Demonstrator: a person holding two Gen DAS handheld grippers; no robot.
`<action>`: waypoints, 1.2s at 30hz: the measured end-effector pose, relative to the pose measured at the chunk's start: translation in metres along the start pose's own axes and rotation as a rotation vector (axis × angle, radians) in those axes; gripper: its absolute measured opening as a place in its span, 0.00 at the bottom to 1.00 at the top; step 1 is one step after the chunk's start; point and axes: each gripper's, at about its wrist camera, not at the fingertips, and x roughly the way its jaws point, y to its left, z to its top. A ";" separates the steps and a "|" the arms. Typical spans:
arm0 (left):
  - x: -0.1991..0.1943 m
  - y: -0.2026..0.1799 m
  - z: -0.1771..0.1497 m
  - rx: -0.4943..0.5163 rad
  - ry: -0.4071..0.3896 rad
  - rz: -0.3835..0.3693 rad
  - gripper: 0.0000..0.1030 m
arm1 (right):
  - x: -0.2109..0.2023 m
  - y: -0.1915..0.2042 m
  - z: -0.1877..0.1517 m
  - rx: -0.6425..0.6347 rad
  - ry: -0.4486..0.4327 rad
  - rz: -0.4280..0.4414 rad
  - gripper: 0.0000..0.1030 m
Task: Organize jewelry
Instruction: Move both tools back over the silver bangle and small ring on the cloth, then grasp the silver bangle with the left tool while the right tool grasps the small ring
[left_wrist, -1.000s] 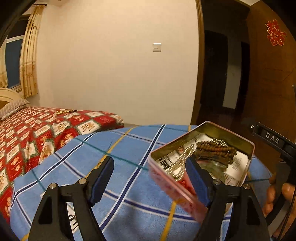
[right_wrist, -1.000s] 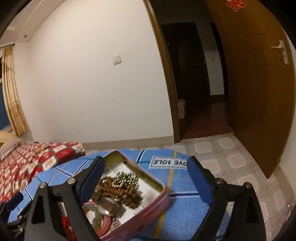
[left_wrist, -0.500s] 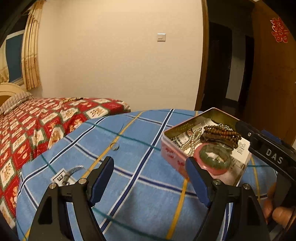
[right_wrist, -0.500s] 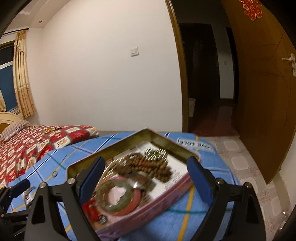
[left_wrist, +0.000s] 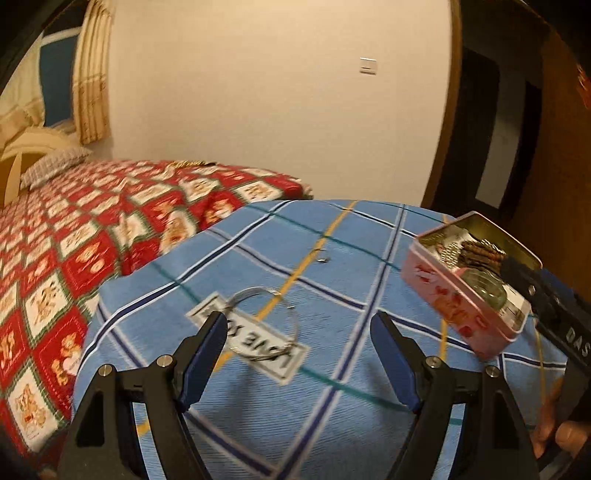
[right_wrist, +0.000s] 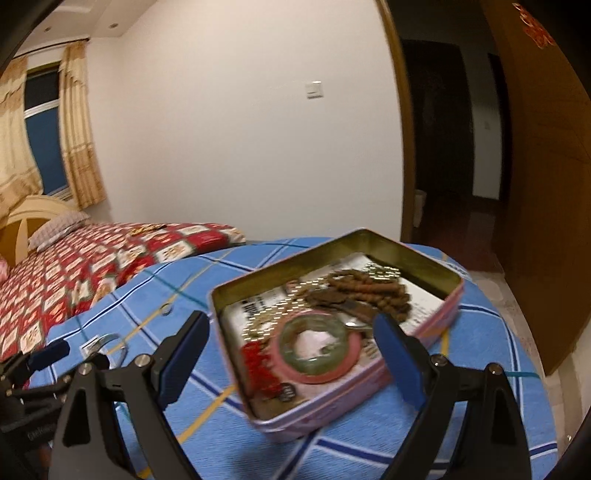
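A pink tin (right_wrist: 424, 332) lies open on the blue plaid cloth (right_wrist: 369, 435). It holds a green bangle (right_wrist: 314, 354), a brown bead string (right_wrist: 369, 290), a gold chain (right_wrist: 384, 271) and a red piece (right_wrist: 258, 365). My right gripper (right_wrist: 291, 350) hangs open over the tin's near end, pads touching nothing. In the left wrist view the tin (left_wrist: 454, 299) is at the right. My left gripper (left_wrist: 299, 350) stands open just short of a thin silver bangle (left_wrist: 295, 325) lying on a white label. A small ring (left_wrist: 322, 259) lies farther back.
A red patterned bedspread (left_wrist: 92, 251) covers the bed to the left, with a pillow (left_wrist: 51, 166) by the headboard. Behind are a white wall, an open doorway (right_wrist: 436, 147) and a wooden door (right_wrist: 535, 184). A hand (left_wrist: 561, 439) holds the right gripper's handle.
Both views have swung left. The left gripper moved away from the tin and now faces the silver bangle. The right gripper came over the tin, which now fills its view.
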 end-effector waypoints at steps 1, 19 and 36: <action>0.000 0.007 0.001 -0.020 0.008 -0.003 0.77 | 0.000 0.004 -0.001 -0.002 0.004 0.011 0.90; 0.073 0.010 0.014 0.061 0.240 0.054 0.77 | -0.006 0.054 -0.014 -0.096 0.017 0.093 0.90; 0.068 0.026 0.015 -0.033 0.205 0.008 0.62 | -0.004 0.053 -0.016 -0.087 0.037 0.099 0.90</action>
